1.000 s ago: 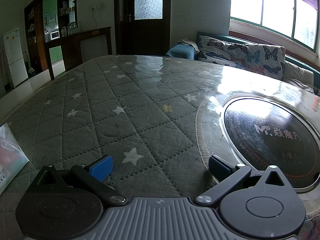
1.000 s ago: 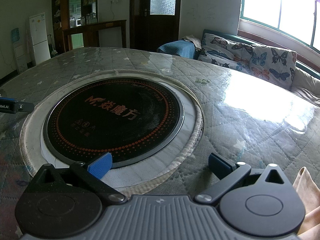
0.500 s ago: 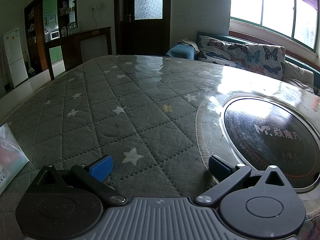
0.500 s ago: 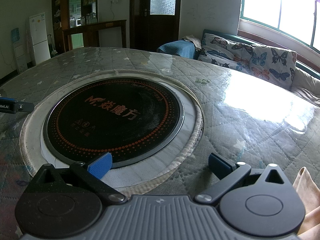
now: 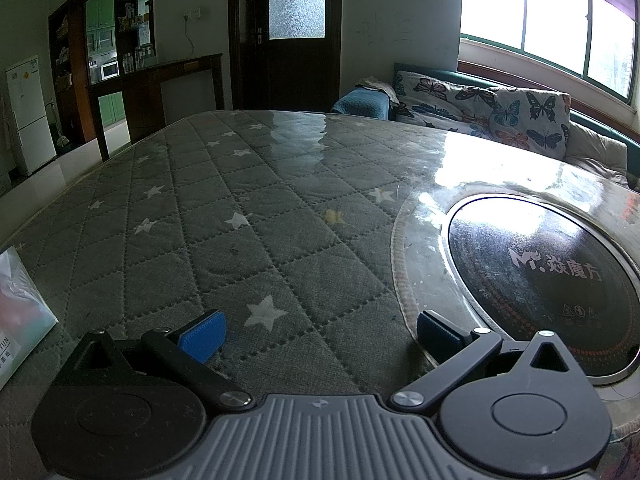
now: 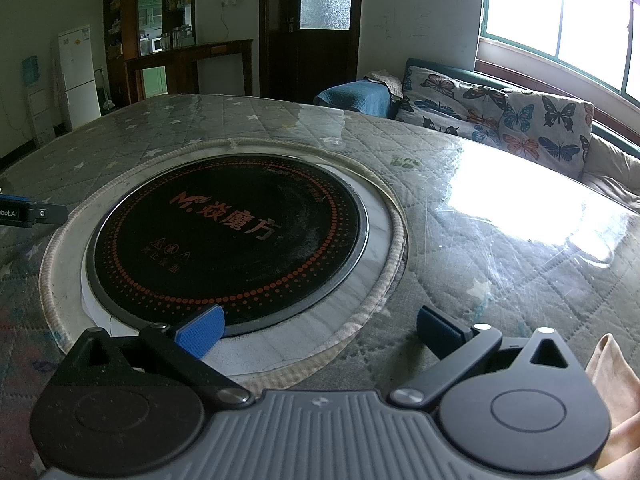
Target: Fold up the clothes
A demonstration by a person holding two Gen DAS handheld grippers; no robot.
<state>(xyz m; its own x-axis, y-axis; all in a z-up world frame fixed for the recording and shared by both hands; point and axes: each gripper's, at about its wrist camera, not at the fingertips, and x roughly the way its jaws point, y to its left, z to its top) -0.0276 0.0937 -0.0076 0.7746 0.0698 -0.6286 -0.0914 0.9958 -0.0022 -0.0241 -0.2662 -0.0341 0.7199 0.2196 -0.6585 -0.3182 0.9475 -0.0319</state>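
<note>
Quilted star-print table (image 5: 248, 248) under clear plastic, round induction hob (image 6: 224, 236) set into it; sofa with butterfly cushions (image 6: 500, 116) beyond the hob. Left gripper (image 5: 318, 330) and right gripper (image 6: 318, 330) both wide open, empty, hovering low. Tan garment (image 6: 612, 376) sits right of the hob at frame edge. Looks pre-grasp; next, right gripper should reach it.

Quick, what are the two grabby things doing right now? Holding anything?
Left hand-held gripper: open, holding nothing, over the quilted table cover.
Right hand-held gripper: open, holding nothing, near the round cooktop.
</note>
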